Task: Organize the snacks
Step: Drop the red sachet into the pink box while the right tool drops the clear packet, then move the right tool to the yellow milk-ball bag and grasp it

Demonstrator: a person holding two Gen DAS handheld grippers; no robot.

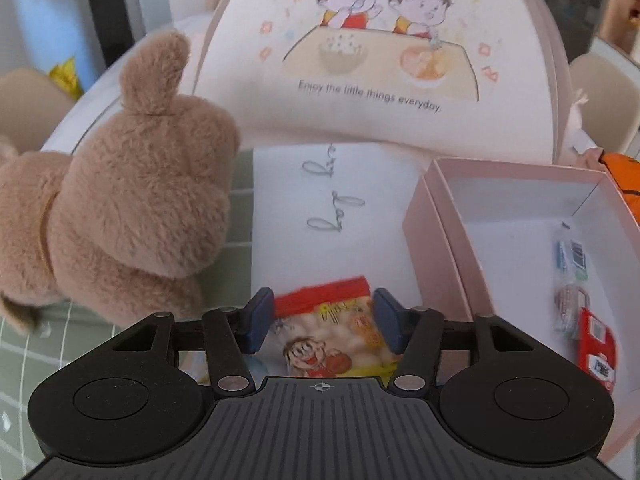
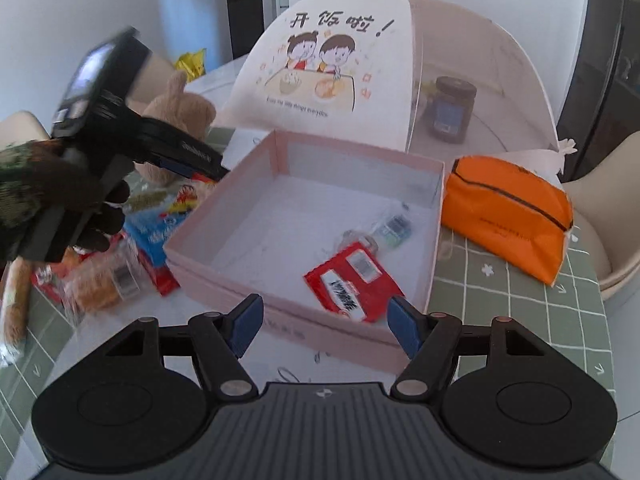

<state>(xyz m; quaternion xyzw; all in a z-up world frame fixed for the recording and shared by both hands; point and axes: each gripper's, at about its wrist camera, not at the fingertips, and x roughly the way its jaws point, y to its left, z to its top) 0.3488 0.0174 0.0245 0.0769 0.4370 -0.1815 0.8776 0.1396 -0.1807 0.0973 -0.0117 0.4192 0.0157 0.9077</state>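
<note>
left gripper [image 1: 324, 320] hangs with jaws apart astride a cartoon snack packet [image 1: 332, 336] beside the pink box [image 1: 436, 216] (pads seemingly not pressing). pickup step; next, close, then lift it into the box.

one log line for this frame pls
left gripper: open over cartoon snack bag | right gripper: open, empty | pink box: red packet inside

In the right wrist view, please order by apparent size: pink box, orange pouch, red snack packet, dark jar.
1. pink box
2. orange pouch
3. red snack packet
4. dark jar; it stands farther back, so its rank against the packet is unsure.
</note>
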